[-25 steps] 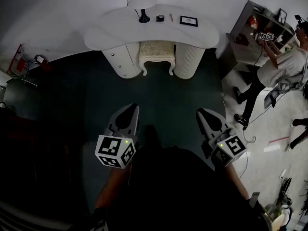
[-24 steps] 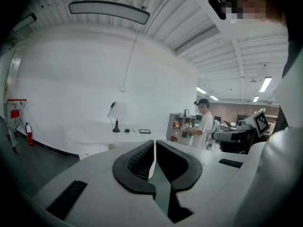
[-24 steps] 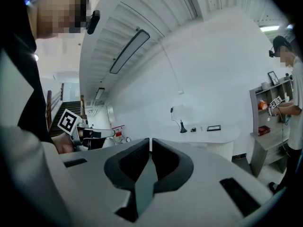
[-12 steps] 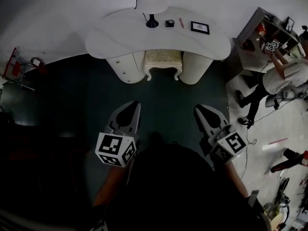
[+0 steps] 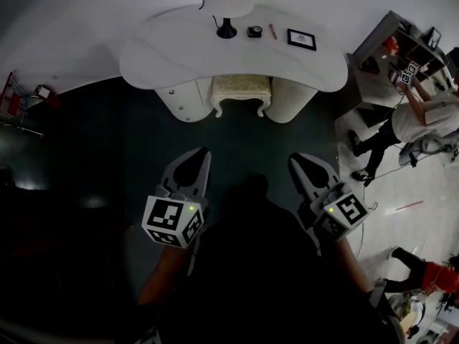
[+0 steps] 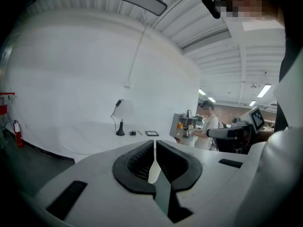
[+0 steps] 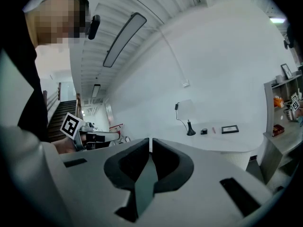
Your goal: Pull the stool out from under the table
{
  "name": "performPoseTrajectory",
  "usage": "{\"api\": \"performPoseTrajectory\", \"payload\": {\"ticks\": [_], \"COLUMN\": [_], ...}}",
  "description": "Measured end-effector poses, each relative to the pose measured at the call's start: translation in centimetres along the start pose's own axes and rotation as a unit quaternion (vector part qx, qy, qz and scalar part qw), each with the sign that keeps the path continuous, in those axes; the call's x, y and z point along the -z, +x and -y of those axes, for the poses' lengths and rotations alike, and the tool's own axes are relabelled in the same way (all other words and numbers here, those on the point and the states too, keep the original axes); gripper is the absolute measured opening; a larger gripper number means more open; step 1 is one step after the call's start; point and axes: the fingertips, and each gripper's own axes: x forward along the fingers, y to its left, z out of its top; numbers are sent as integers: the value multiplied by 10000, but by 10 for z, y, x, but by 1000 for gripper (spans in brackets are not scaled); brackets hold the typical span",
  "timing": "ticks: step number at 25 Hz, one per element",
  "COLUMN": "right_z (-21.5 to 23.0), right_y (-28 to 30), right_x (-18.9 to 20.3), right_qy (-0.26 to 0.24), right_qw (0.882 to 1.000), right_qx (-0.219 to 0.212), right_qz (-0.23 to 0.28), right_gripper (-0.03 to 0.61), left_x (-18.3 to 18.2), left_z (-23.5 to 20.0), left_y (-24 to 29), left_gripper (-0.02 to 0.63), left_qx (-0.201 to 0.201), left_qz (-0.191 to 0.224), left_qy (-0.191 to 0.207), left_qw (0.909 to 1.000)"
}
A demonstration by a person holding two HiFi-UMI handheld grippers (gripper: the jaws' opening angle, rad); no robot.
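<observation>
A cream cushioned stool (image 5: 241, 87) with curved white legs stands tucked in the knee gap of a white curved table (image 5: 165, 49) at the far wall. My left gripper (image 5: 196, 158) and right gripper (image 5: 300, 163) hover side by side over the dark floor, well short of the stool, both shut and holding nothing. In the left gripper view the jaws (image 6: 154, 143) meet with only the table top (image 6: 94, 131) beyond them. The right gripper view shows the shut jaws (image 7: 150, 143) and the table (image 7: 222, 143) ahead; the stool is hidden in both.
On the table stand a lamp (image 5: 226, 29), a small dark object (image 5: 254, 31), a red pen (image 5: 272, 31) and a framed picture (image 5: 301, 39). A grey shelf unit (image 5: 380, 49) with a person (image 5: 423, 117) beside it is at the right. A red cart (image 5: 18, 95) stands at left.
The view has drawn closer to the table, which now sits slightly larger and lower in the picture. Both grippers keep their place and stay shut. The person at right has shifted.
</observation>
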Motion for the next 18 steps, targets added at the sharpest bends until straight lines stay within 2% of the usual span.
{"api": "performPoseTrajectory", "payload": {"ticks": [7,13,18], "right_z": [41,104,144], "right_y": [27,44,62], "right_x": [-3,-3,1], "right_qy": [56,201,335], "right_qw": [9999,9997,9986], "right_qx": [-124,-159,-399], "right_qz": [22,-14,-116], "right_gripper": [20,20,20], "left_x": [-2,-10,-12], "left_z": [-11,-15,-19], "left_y": [33,83,123], "left_gripper": [26,26,26], "left_qx": [-144,-323,-600], "left_qz": [-95,-265,-333], "left_qy": [-36,-31,-23], "left_qw": [9998,9991,9976]}}
